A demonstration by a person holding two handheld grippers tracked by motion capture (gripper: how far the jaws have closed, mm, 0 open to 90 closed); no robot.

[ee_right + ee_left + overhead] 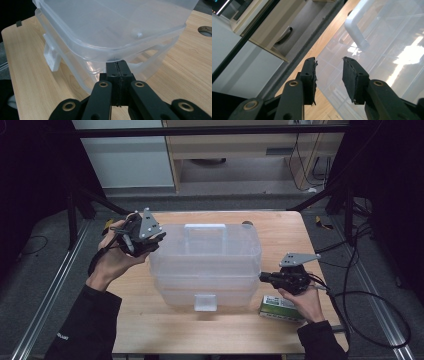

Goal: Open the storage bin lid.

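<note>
We see a clear box (205, 265) in the middle of the table (150, 325), its lid (205, 247) with a white handle (204, 231) on top and a latch (205, 302) on the near side. Our left gripper (145, 237) is raised at the box's far left corner, jaws spread with nothing between them (the left gripper view shows the lid and handle beyond its pads (352, 77)). Our right gripper (263, 277) sits at the box's right side with its jaws pressed together, tips touching the lid's rim in the right gripper view, and a small green carton (280, 307) lies on the table just under that hand (305, 302).
</note>
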